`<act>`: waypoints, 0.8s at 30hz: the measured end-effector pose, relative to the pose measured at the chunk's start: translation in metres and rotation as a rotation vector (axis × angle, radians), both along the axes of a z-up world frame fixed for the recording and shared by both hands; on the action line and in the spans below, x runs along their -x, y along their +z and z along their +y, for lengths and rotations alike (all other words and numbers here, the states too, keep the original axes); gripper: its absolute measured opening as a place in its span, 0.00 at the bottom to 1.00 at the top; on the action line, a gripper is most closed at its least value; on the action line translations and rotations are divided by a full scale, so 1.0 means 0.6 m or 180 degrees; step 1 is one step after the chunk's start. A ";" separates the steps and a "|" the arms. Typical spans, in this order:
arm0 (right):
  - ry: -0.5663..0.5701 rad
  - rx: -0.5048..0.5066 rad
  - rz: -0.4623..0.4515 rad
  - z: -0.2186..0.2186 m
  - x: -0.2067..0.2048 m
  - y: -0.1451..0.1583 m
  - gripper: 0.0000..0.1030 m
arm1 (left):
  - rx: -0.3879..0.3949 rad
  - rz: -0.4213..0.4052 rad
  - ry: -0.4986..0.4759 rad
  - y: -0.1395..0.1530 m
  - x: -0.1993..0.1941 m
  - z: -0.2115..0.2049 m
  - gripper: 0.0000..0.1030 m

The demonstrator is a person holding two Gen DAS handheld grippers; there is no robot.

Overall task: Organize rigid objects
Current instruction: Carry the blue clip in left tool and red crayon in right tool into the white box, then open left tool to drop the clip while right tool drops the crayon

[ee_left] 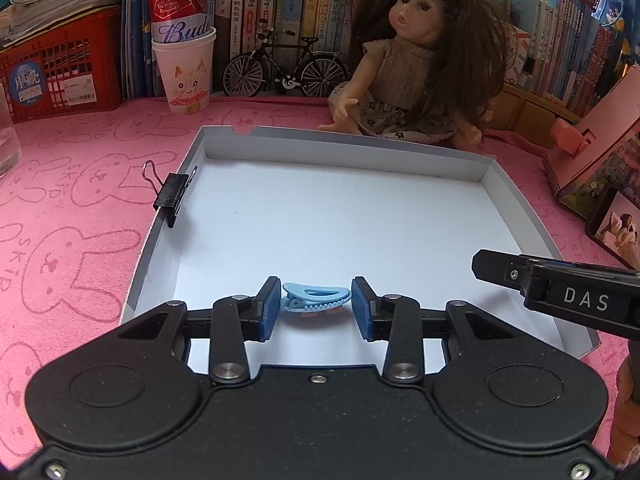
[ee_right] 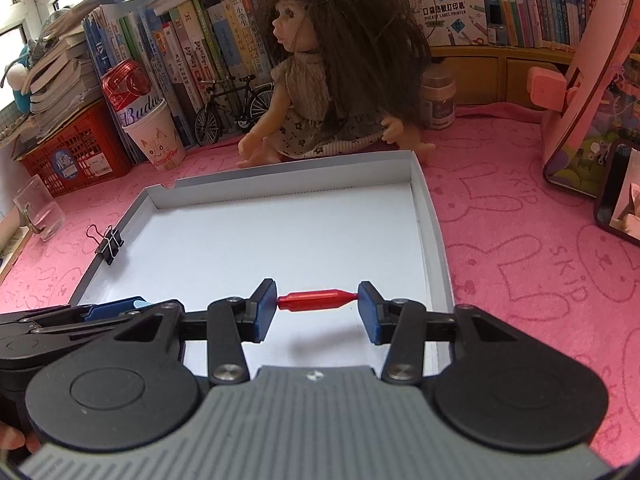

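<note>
A shallow white cardboard tray (ee_left: 224, 136) (ee_right: 434, 216) lies on the pink cloth. My left gripper (ee_left: 315, 305) is shut on a light blue hair clip (ee_left: 314, 297) and holds it over the tray's near part. My right gripper (ee_right: 317, 301) is shut on a small red bullet-shaped piece (ee_right: 314, 300), gripped end to end, above the tray's near right part. The right gripper's finger shows in the left wrist view (ee_left: 500, 272); the left gripper shows in the right wrist view (ee_right: 116, 307). A black binder clip (ee_left: 173, 195) (ee_right: 109, 245) is clamped on the tray's left wall.
A doll (ee_left: 416, 60) (ee_right: 332, 68) sits behind the tray. A model bicycle (ee_left: 285, 66), a paper cup (ee_left: 186, 74) holding a red can (ee_left: 180, 2), a red crate (ee_left: 60, 68) and books line the back. A pink stand (ee_right: 592, 80) and a phone (ee_right: 620, 192) are at right.
</note>
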State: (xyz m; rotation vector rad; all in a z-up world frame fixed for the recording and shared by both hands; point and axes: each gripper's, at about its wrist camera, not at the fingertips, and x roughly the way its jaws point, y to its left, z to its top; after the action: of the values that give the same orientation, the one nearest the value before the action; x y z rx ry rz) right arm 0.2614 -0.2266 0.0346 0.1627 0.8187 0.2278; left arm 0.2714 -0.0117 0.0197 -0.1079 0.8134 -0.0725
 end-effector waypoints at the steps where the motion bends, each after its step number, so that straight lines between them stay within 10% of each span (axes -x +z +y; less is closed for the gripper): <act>1: -0.0005 0.0001 0.0018 0.000 -0.001 -0.002 0.49 | -0.0002 0.0001 0.0003 0.000 0.000 0.000 0.35; 13: 0.0019 0.0040 0.0087 0.007 -0.001 -0.012 0.51 | -0.0073 -0.0018 0.0002 -0.001 0.001 -0.004 0.36; 24: 0.0098 -0.0076 -0.0101 -0.004 0.044 0.005 0.79 | -0.0069 -0.0172 0.0035 0.023 0.037 0.017 0.76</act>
State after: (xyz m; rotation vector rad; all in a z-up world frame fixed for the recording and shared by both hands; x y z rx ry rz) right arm 0.2349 -0.2292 0.0375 0.1688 0.7877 0.2686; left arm 0.2492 -0.0017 0.0336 -0.0896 0.7593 -0.0560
